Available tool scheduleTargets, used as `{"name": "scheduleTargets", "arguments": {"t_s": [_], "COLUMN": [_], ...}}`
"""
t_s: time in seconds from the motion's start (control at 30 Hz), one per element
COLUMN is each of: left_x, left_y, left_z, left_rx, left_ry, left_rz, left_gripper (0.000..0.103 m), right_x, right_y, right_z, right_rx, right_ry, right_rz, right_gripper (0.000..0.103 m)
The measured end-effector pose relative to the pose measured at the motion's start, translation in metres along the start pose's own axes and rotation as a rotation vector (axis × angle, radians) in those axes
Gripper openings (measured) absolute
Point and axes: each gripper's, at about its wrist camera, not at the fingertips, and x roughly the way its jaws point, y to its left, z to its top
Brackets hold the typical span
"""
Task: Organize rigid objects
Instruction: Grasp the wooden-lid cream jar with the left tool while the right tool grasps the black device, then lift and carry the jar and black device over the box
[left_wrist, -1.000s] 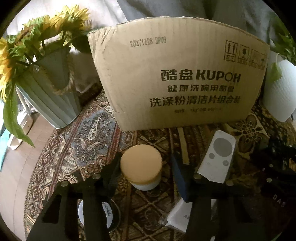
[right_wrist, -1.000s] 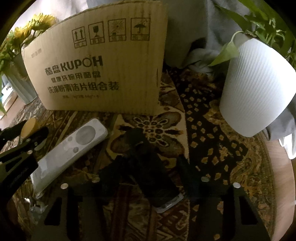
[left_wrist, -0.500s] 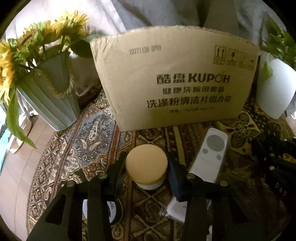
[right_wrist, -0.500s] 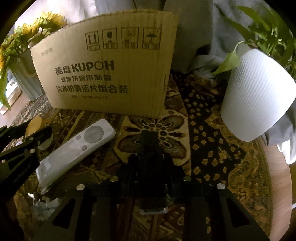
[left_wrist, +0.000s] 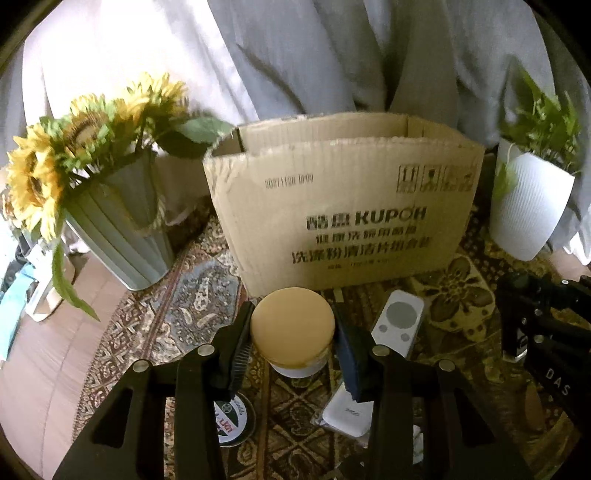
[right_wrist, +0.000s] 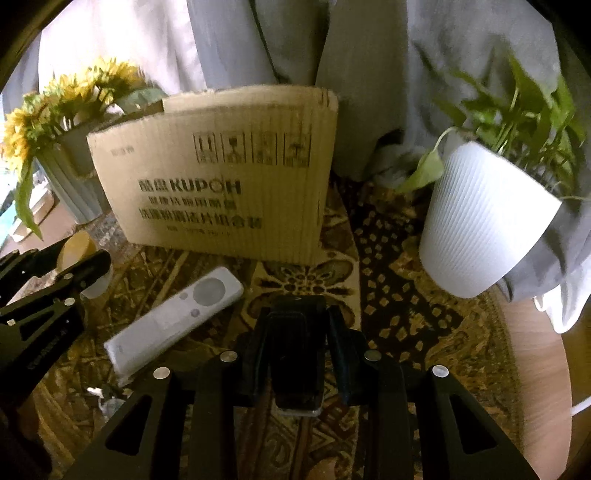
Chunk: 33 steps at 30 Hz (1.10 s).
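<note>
My left gripper (left_wrist: 293, 334) is shut on a white jar with a tan wooden lid (left_wrist: 292, 328) and holds it raised in front of the open cardboard box (left_wrist: 347, 218). My right gripper (right_wrist: 295, 332) is shut on a black stapler (right_wrist: 297, 354) and holds it above the patterned cloth. The box also shows in the right wrist view (right_wrist: 221, 177). A white remote (right_wrist: 173, 317) lies on the cloth left of the stapler; it also shows in the left wrist view (left_wrist: 399, 325). The left gripper and jar (right_wrist: 79, 251) appear at the left edge of the right wrist view.
A sunflower vase (left_wrist: 118, 225) stands left of the box, a white plant pot (right_wrist: 487, 229) to its right. A round tin (left_wrist: 231, 421) and a small white pack (left_wrist: 347, 413) lie under the left gripper. A person in grey stands behind the box.
Both grippers closed, the left on the jar and the right on the stapler, and both have lifted; the box's open top is now visible.
</note>
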Motion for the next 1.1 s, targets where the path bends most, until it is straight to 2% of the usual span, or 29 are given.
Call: {"name": "scheduleTargets", "arguments": {"t_s": [0.37, 0.4, 1.1], "left_x": [-0.04, -0.044, -0.084], "left_y": [0.011, 0.013, 0.039], "left_z": [0.016, 0.018, 0.079], "left_rx": [-0.017, -0.012, -0.05], "left_ry": [-0.105, -0.121, -0.237], "left_rz": [-0.015, -0.033, -0.118], "left_gripper": [0.041, 0.041, 0.041], "right_x": [-0.045, -0.049, -0.109], "right_y": [0.003, 0.004, 0.008], "right_z": [0.019, 0.021, 0.083], "right_rx": [-0.011, -0.009, 0.048], "right_ry": [-0.116, -0.125, -0.331], "right_rz": [0.001, 0.004, 0.094], "right_gripper": [0.03, 0.03, 0.03]}}
